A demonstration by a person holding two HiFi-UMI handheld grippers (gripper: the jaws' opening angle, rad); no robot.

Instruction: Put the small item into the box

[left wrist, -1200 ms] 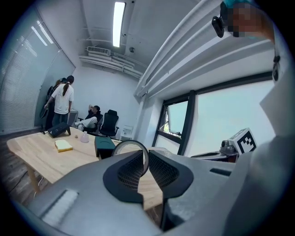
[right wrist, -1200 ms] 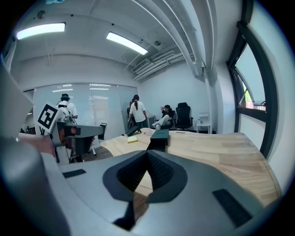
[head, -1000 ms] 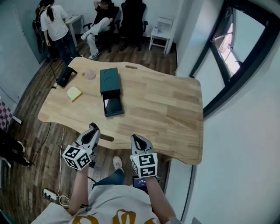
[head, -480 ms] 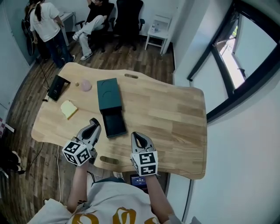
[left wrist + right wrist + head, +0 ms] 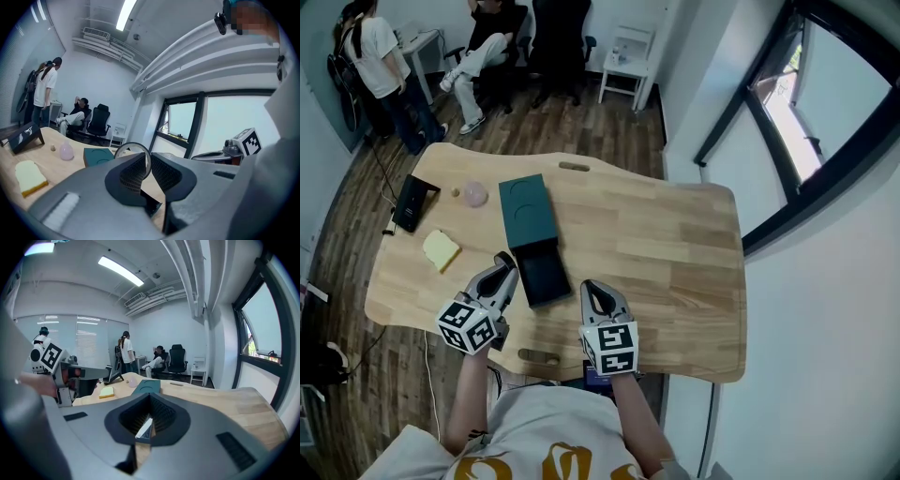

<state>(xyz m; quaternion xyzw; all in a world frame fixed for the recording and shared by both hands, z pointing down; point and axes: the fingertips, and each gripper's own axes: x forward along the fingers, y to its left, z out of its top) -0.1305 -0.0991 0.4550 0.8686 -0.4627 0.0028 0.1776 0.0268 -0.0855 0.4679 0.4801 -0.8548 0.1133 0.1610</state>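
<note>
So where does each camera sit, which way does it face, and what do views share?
Head view: on the person's head, steeply down at the light wooden table; forearms, left gripper and right gripper show.
Left gripper view: on that gripper, along its jaws, shut on a thin metal ring, across the table.
Right gripper view: on that gripper, along its shut, empty jaws, across the table.
All three show the dark green box.

Light wood counter on a dark plank floor, with a white wall and a big black-framed window off its right edge. Beyond the far edge there's black office chairs and a small white side table, strip light overhead.
</note>
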